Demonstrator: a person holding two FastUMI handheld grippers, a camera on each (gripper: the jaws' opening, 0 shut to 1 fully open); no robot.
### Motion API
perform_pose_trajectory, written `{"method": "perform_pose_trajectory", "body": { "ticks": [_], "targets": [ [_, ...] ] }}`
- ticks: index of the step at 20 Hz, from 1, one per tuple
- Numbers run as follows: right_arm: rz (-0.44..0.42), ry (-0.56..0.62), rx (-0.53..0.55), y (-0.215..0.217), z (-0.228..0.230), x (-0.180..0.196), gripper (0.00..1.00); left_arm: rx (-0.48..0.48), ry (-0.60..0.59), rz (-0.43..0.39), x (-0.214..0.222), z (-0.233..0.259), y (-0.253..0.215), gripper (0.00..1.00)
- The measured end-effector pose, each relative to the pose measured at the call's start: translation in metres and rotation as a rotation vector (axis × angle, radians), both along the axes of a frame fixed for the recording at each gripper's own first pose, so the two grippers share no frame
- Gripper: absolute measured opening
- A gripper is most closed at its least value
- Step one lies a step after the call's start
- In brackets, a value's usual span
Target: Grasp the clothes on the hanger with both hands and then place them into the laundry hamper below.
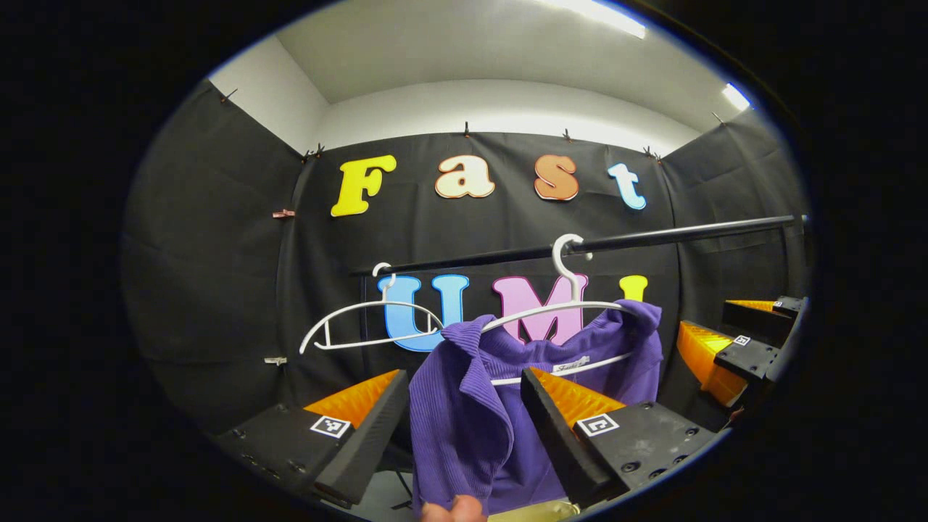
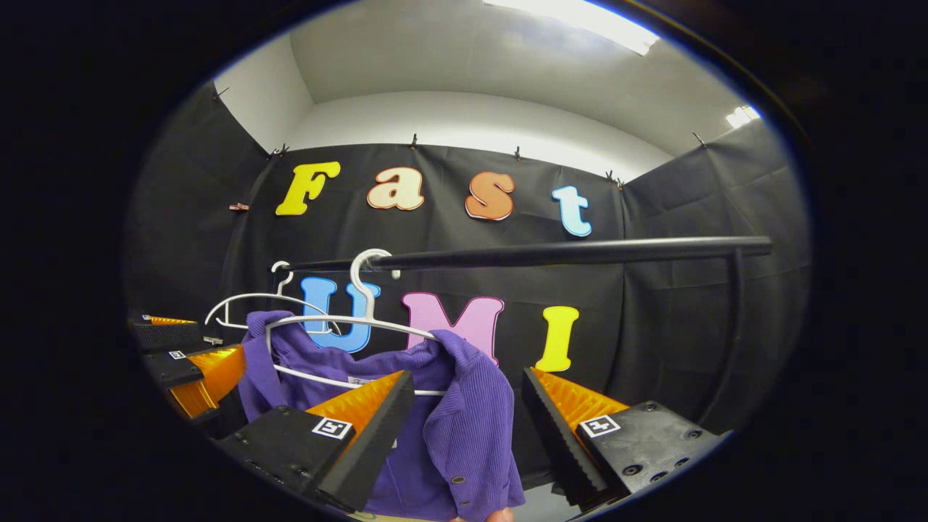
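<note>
A purple ribbed garment (image 1: 464, 420) hangs on a white hanger (image 1: 558, 308) from a black rail (image 1: 652, 239). My left gripper (image 1: 464, 377) is open, its fingers wide apart on either side of the garment's drooping left shoulder. In the right gripper view the same garment (image 2: 471, 413) hangs on the hanger (image 2: 348, 319), and my right gripper (image 2: 467, 377) is open around its right shoulder. Each gripper also shows farther off in the other's view: the right gripper (image 1: 732, 341) and the left gripper (image 2: 181, 359).
A second, bare white hanger (image 1: 362, 322) (image 2: 246, 299) hangs on the rail (image 2: 544, 254) left of the garment. Black cloth walls close in the back and sides. Below the garment sits something pale yellow (image 1: 536, 512), with a fingertip (image 1: 453, 510) at the bottom edge.
</note>
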State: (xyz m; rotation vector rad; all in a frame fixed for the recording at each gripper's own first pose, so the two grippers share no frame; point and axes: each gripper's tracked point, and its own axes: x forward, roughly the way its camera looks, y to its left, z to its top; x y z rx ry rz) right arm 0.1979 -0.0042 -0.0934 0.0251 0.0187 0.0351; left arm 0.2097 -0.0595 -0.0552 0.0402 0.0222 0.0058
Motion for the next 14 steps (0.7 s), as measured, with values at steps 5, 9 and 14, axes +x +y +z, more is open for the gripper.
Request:
{"method": "perform_pose_trajectory", "body": {
  "ticks": [5, 9, 14],
  "targets": [
    [0.016, 0.02, 0.031, 0.008, -0.032, 0.045, 0.97, 0.021, 0.009, 0.033, 0.035, -0.016, -0.003, 0.97],
    [0.005, 0.022, 0.021, 0.011, -0.053, 0.074, 0.98, 0.037, 0.022, 0.061, 0.057, -0.031, -0.001, 0.97],
    [0.079, 0.03, 0.041, 0.023, -0.066, 0.084, 0.39, 0.04, 0.032, 0.113, 0.07, -0.04, 0.016, 0.59]
  ]
}}
